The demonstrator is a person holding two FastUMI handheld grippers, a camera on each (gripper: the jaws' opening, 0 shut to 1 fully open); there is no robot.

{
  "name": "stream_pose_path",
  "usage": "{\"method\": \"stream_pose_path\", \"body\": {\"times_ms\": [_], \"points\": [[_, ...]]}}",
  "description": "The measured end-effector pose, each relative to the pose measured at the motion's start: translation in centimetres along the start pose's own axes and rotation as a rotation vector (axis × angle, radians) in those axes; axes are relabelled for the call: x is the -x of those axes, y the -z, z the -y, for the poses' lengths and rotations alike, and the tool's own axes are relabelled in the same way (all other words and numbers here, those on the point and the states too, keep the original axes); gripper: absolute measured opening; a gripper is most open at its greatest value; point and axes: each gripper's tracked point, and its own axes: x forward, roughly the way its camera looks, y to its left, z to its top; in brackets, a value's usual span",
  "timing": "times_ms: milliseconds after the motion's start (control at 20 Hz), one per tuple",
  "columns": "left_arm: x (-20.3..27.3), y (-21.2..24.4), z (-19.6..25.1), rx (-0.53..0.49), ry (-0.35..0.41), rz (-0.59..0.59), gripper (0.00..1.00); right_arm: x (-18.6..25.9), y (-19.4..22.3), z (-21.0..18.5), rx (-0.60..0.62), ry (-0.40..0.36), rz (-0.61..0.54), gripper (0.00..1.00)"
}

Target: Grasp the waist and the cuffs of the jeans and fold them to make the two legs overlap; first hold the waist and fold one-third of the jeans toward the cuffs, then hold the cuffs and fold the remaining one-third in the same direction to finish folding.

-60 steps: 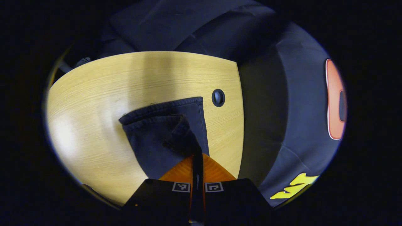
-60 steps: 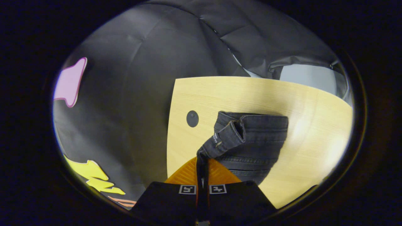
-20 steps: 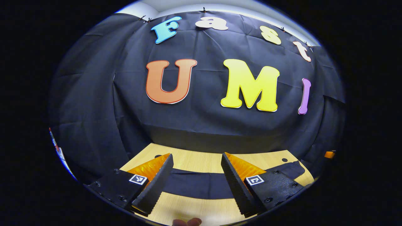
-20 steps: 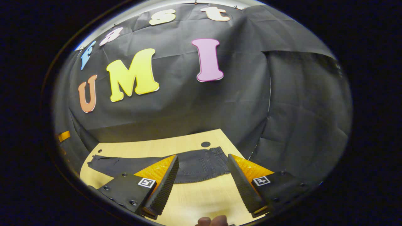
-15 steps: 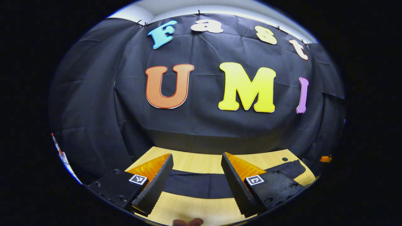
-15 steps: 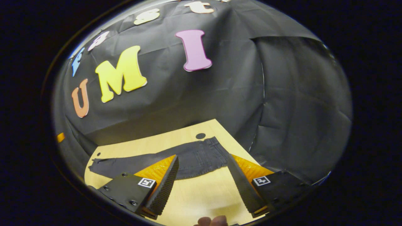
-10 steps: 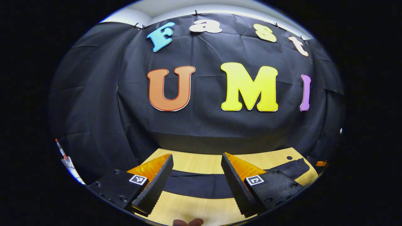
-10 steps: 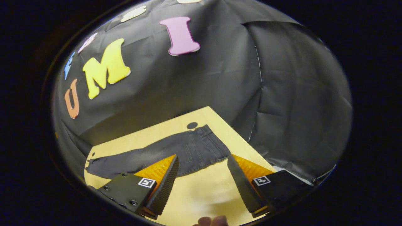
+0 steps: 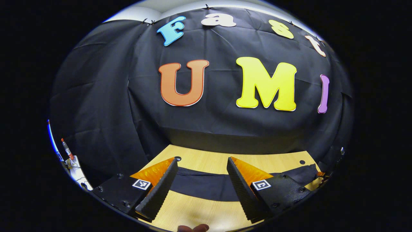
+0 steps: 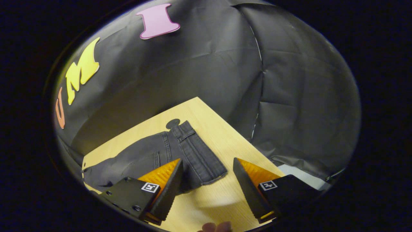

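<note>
Dark grey jeans (image 9: 202, 187) lie flat along the wooden table (image 9: 206, 166), the two legs lying one over the other. In the left gripper view they cross as a dark band behind my fingers, their waist end (image 9: 304, 170) at the right. My left gripper (image 9: 202, 160) is open above the table's near side, nothing between its fingers. In the right gripper view the waist (image 10: 196, 151) lies nearest, and the legs run off left to the cuffs (image 10: 93, 172). My right gripper (image 10: 207, 160) is open, hovering just short of the waistband and apart from it.
The table's right edge (image 10: 238, 135) drops off close to the waist, with black cloth behind. A round cable hole (image 10: 173, 123) sits by the waistband; another cable hole (image 9: 178, 158) is at the far left. A person's fingertip (image 9: 193, 228) shows at the bottom.
Three seconds ago both grippers were shut on the jeans' ends; both have let go and pulled back open. Over the last second the right gripper tipped down and closed in on the waist.
</note>
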Motion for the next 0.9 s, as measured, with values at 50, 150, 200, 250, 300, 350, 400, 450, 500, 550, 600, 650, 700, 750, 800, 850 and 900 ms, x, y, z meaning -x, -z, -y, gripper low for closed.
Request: {"method": "stream_pose_path", "body": {"times_ms": [50, 150, 200, 250, 300, 350, 400, 450, 500, 550, 600, 650, 700, 750, 800, 850, 900], "points": [[-0.1, 0.2, 0.0, -0.007, -0.001, -0.007, 0.98, -0.2, 0.3, -0.3, 0.0, 0.0, -0.013, 0.89], [-0.4, 0.1, 0.2, -0.008, 0.003, -0.014, 0.98, -0.5, 0.9, -0.5, -0.004, -0.005, -0.021, 0.96], [-0.9, 0.3, 0.3, -0.005, 0.006, -0.02, 0.98, -0.9, 0.7, -0.6, 0.003, -0.013, -0.017, 0.96], [-1.3, 0.4, 0.4, 0.0, 0.005, -0.029, 0.99, -0.9, 1.0, -0.6, 0.015, -0.019, -0.019, 0.94], [-1.5, 0.6, 0.3, 0.009, 0.003, -0.036, 0.99, -1.1, 1.1, -0.7, 0.02, -0.03, -0.024, 0.87], [-1.6, 0.8, 0.1, 0.022, 0.001, -0.042, 0.98, -1.1, 1.4, -1.1, 0.006, -0.051, -0.027, 0.8], [-1.6, 0.9, -0.1, 0.032, -0.003, -0.046, 0.98, -1.2, 1.7, -1.6, -0.017, -0.069, -0.049, 0.74], [-1.6, 1.0, -0.3, 0.041, -0.007, -0.047, 0.99, -0.6, 1.4, -1.3, -0.045, -0.075, -0.049, 0.64], [-1.6, 1.0, -0.5, 0.047, -0.011, -0.049, 0.98, -0.2, 1.4, -1.4, -0.066, -0.079, -0.082, 0.53], [-1.6, 1.2, -0.8, 0.054, -0.015, -0.05, 0.99, -0.3, 1.4, -1.5, -0.093, -0.092, -0.091, 0.43], [-1.6, 1.2, -0.9, 0.059, -0.016, -0.054, 0.99, -0.2, 1.2, -1.6, -0.115, -0.092, -0.114, 0.35], [-1.6, 1.3, -1.2, 0.065, -0.02, -0.055, 0.99, 0.0, 0.8, -1.7, -0.126, -0.09, -0.116, 0.28], [-1.6, 1.4, -1.4, 0.072, -0.021, -0.056, 0.99, 0.5, 0.8, -1.8, -0.12, -0.089, -0.134, 0.21], [-1.6, 1.4, -1.6, 0.077, -0.023, -0.058, 0.99, 0.9, 0.5, -1.7, -0.13, -0.087, -0.134, 0.2], [-1.6, 1.5, -1.9, 0.08, -0.024, -0.057, 0.98, 1.6, 0.1, -1.8, -0.146, -0.09, -0.138, 0.1], [-1.5, 1.5, -2.2, 0.08, -0.027, -0.054, 0.99, 2.4, -0.5, -2.1, -0.168, -0.093, -0.139, 0.1], [-1.5, 1.4, -2.4, 0.076, -0.029, -0.047, 0.99, 3.2, -1.0, -2.6, -0.187, -0.099, -0.137, 0.1]]}}
